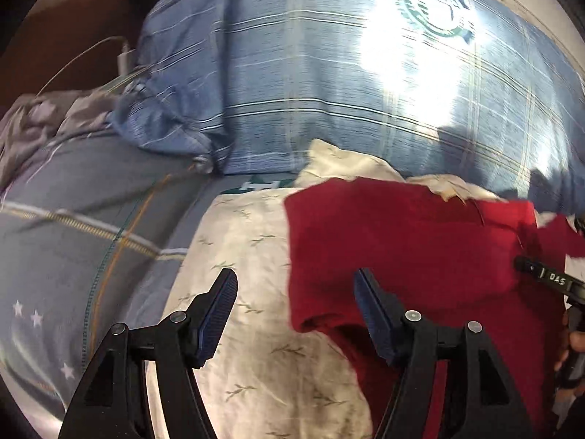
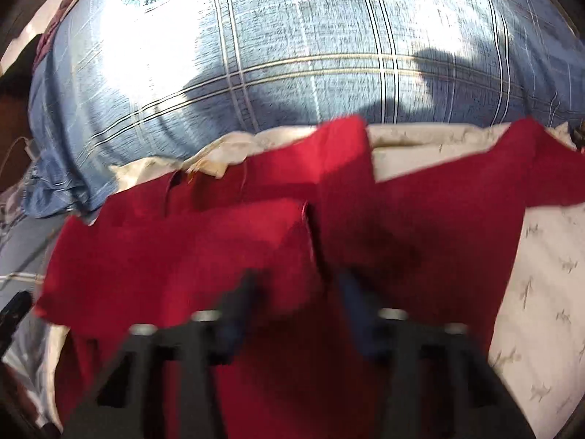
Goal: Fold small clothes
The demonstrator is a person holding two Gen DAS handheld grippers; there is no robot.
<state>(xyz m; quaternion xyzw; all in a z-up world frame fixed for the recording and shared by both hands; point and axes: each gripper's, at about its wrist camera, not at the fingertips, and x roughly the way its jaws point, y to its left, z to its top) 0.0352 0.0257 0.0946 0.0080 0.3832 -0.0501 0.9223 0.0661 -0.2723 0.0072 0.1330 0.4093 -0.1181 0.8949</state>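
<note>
Harsh sun glare on blue plaid pillow (image 1: 329,84), motion blur, fisheye-curved dark edges

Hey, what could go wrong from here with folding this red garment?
The left gripper stands open astride the edge of the red garment, with the cream sheet under one finger; closing could pinch the sheet too. The right gripper has a raised fold between its blurred fingers, so it may catch only one layer and bunch the cloth.

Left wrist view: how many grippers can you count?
2. The left gripper at the bottom, above sheet and red garment; the right gripper tip at the right edge, over that garment.
</note>
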